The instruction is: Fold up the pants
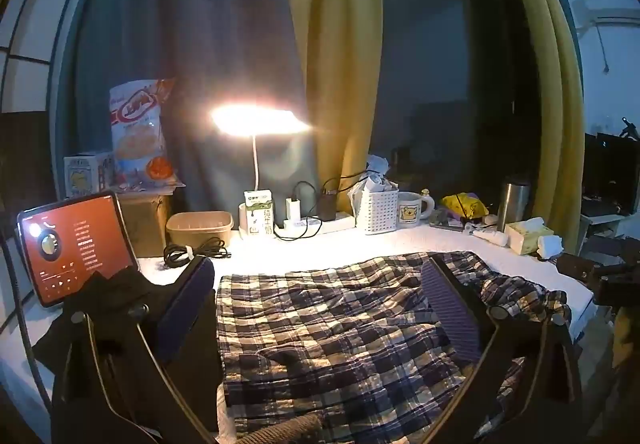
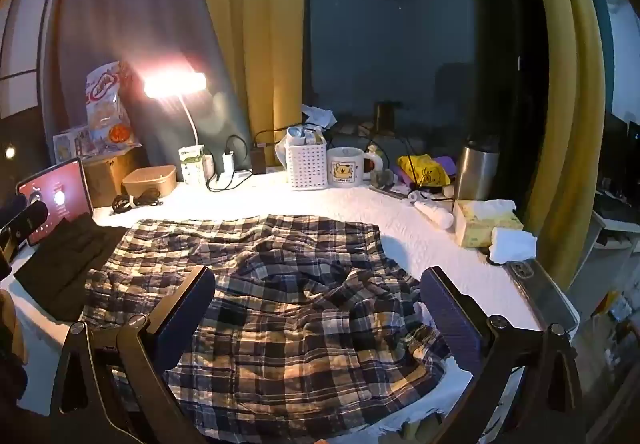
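Observation:
Plaid pants (image 1: 340, 332) in navy, white and tan lie spread and rumpled across the white-covered table (image 1: 360, 244). My left gripper (image 1: 320, 276) hovers open above their left half, with nothing between its fingers. In the right wrist view the same plaid pants (image 2: 288, 304) fill the middle, with bunched folds toward their right end. My right gripper (image 2: 316, 284) stands open over that wrinkled part, clear of the cloth. A part of the left gripper (image 2: 24, 216) shows at the left edge of that view.
A dark folded garment (image 2: 64, 260) lies left of the pants beside a lit tablet (image 1: 76, 244). Along the back stand a lit desk lamp (image 1: 256, 120), milk carton (image 1: 260, 212), white basket (image 2: 306, 164), mug (image 2: 346, 168), steel flask (image 2: 476, 172) and tissue box (image 2: 488, 224). The table's right edge (image 2: 540, 296) is close.

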A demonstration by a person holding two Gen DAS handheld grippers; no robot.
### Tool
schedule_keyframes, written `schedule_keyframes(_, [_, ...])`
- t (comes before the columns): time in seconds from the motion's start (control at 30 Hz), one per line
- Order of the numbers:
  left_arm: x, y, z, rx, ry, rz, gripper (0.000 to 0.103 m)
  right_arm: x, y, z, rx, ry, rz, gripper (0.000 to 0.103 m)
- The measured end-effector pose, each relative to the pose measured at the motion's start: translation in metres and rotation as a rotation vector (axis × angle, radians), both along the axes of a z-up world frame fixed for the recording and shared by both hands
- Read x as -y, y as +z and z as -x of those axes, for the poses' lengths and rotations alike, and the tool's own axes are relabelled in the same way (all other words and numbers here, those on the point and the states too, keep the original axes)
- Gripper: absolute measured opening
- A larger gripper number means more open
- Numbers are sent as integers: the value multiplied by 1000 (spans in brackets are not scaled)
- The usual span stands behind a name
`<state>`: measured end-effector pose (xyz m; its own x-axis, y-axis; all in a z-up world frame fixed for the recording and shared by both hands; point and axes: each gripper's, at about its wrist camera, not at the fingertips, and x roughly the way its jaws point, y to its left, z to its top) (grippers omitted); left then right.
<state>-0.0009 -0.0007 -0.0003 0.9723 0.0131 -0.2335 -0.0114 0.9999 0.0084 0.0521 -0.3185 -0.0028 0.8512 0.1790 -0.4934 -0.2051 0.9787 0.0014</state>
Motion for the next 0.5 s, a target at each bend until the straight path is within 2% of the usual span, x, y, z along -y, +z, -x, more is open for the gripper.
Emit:
schedule_keyframes(0.17, [2, 0, 7, 0, 35, 3, 102, -1, 1, 0, -5, -3, -12, 103])
schedule_keyframes(0.27, [-9, 5, 6, -20, 21, 40, 102, -1, 3, 2, -2, 1, -8, 103])
schedule_keyframes(0.5, [-10, 2, 5, -25, 26, 49, 102, -7, 9, 3, 1, 2, 4, 103])
